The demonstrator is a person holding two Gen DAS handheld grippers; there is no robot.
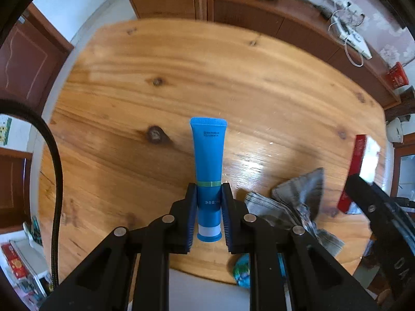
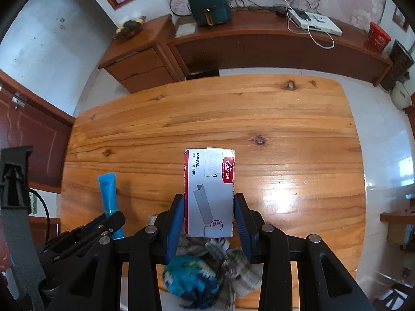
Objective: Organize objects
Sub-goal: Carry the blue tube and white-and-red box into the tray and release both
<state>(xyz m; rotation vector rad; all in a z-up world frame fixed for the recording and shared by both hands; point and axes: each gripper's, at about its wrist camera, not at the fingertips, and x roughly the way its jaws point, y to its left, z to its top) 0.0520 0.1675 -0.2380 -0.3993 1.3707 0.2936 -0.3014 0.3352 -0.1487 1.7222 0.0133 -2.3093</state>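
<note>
With both grippers loaded and pointing down over the wooden table point(image 2: 259, 119), the risks sit right at the pads. The left gripper point(image 1: 208, 215) pinches a blue tube point(image 1: 208, 160) low on its body, close to the cap end, so most of the tube sticks out beyond the fingertips. That long free end could swing or pivot between the pads if the hand jerks, and a soft tube may squash and creep out of a narrow pinch. The right gripper point(image 2: 208, 215) clamps a white and red staple box point(image 2: 208, 191) by its two long sides, with roughly the near half between the pads. Cardboard is slick, and the box could slide out if the hold slackens, or its walls could buckle under a hard squeeze.

Just beneath and behind the jaws lies a second hazard: a blue-green ball point(image 2: 189, 280) and a crumpled plaid cloth point(image 2: 233, 267) sit at the near edge of the table, right under the right gripper. A low pass there could snag the cloth or nudge the ball off the edge. The two grippers also hang close together, the tube just left of the box, so a sideways move risks a knock.

Beyond the fingertips the tabletop lies bare, with plenty of room to set things down. Far off, a sideboard point(image 2: 259, 41) carries a dark green appliance point(image 2: 208, 2).
</note>
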